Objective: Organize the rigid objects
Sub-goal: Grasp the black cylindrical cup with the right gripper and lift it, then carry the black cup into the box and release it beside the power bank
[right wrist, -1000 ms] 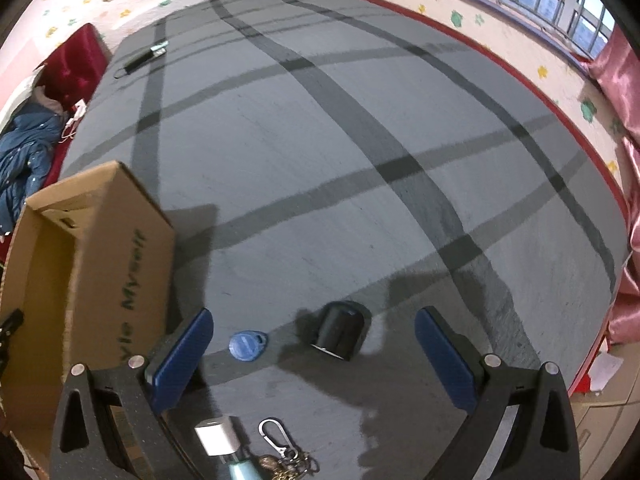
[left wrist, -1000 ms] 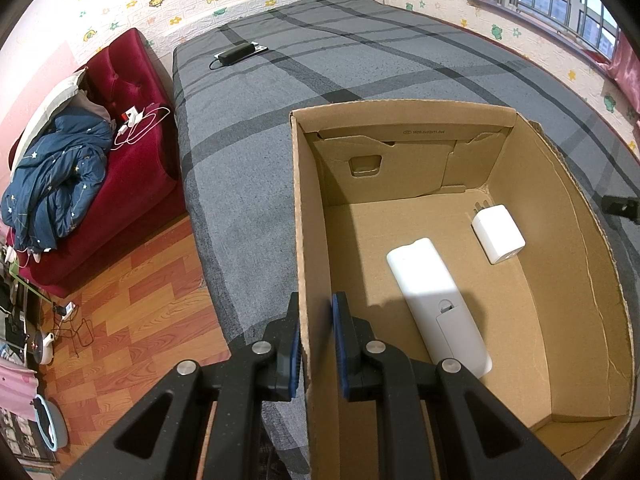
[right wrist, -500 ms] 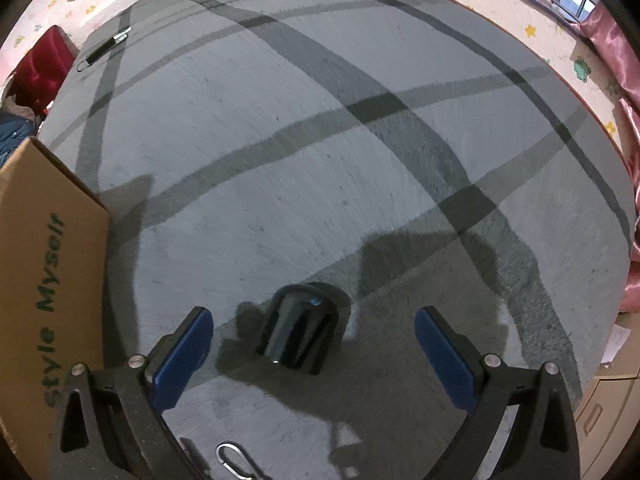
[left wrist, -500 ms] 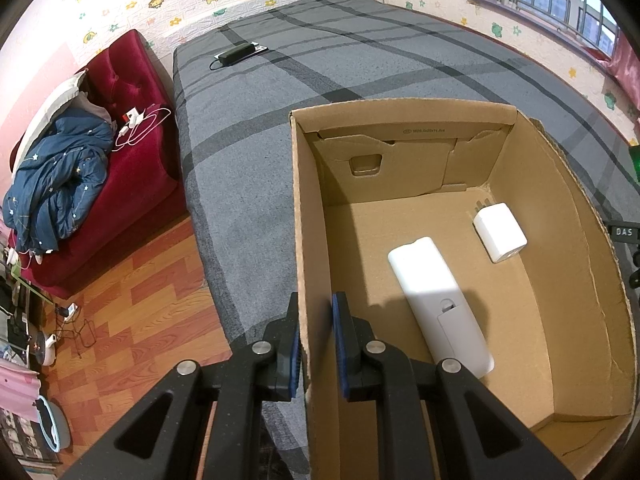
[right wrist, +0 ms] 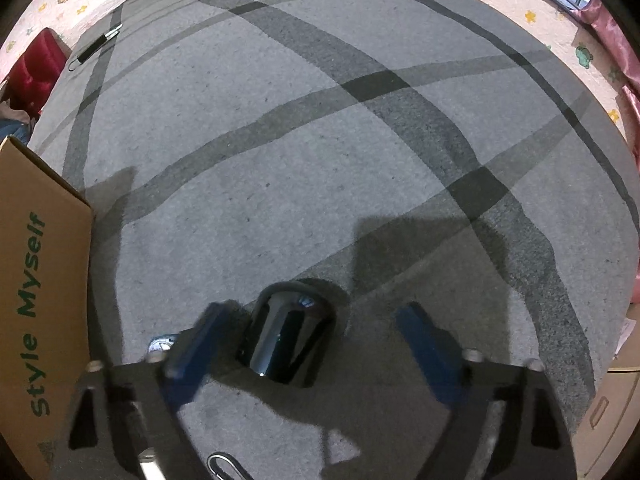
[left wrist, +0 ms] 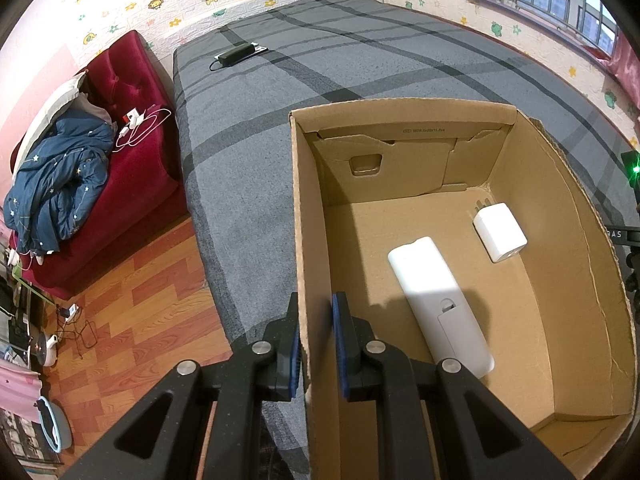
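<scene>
My right gripper [right wrist: 310, 338] blurs, its jaws just closing around, not yet touching, a glossy black cylinder [right wrist: 290, 336] on the grey striped bedspread [right wrist: 320, 152]. My left gripper [left wrist: 316, 344] clamps the cardboard box [left wrist: 312, 240] wall.

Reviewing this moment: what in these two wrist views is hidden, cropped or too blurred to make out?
- Right wrist view: right tongs motion-blurred while closing; whether the pads touch the black glossy object is unclear.
- Right wrist view: metal clip cut off by the bottom edge and the tongs' body.
- Left wrist view: white remote-like device, its near end hidden behind the left tongs.
- Left wrist view: small print on the cardboard box unreadable.
</scene>
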`<state>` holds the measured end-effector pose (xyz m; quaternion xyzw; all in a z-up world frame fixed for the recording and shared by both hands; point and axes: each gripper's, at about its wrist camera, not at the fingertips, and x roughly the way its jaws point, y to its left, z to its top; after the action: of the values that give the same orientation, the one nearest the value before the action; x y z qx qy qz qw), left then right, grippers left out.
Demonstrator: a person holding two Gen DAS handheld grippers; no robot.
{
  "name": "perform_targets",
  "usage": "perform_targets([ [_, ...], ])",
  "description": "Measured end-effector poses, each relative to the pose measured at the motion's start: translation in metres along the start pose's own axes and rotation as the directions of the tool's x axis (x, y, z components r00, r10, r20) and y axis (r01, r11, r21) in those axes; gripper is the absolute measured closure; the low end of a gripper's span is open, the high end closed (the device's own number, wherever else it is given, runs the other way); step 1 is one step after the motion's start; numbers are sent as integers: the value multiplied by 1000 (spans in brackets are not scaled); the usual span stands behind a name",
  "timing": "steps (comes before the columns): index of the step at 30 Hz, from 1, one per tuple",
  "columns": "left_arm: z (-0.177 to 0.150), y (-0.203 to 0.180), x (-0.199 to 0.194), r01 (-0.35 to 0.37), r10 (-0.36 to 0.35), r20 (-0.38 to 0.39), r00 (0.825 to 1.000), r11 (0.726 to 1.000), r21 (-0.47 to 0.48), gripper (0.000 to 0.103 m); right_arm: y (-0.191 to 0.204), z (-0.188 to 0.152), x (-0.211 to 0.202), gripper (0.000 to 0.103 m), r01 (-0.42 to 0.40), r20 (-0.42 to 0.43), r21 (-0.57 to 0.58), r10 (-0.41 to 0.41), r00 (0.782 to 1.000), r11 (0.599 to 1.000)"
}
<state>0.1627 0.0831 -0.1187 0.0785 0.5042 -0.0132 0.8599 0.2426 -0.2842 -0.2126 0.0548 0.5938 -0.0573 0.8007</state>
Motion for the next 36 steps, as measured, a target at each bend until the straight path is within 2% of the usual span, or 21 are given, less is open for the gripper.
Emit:
perform_targets([
  [1, 0, 0, 0, -1, 1, 0, 1000, 1000, 0, 88, 0, 0, 0, 41, -9, -7, 1, 9, 1000, 1000],
  [3, 0, -1, -1, -3, 3, 0, 1000, 1000, 2, 88, -3, -1, -3, 62, -36, -15, 2, 36, 999, 999],
  [14, 1, -1, 0, -2, 2, 0, 1000, 1000, 0, 88, 4, -5, -23, 63, -21, 14, -24, 22, 1000, 999],
  [36, 0, -1, 0, -6, 6, 1, 1000, 1000, 3, 88, 35, -2, -95, 63, -5, 142, -105, 20, 990, 994],
])
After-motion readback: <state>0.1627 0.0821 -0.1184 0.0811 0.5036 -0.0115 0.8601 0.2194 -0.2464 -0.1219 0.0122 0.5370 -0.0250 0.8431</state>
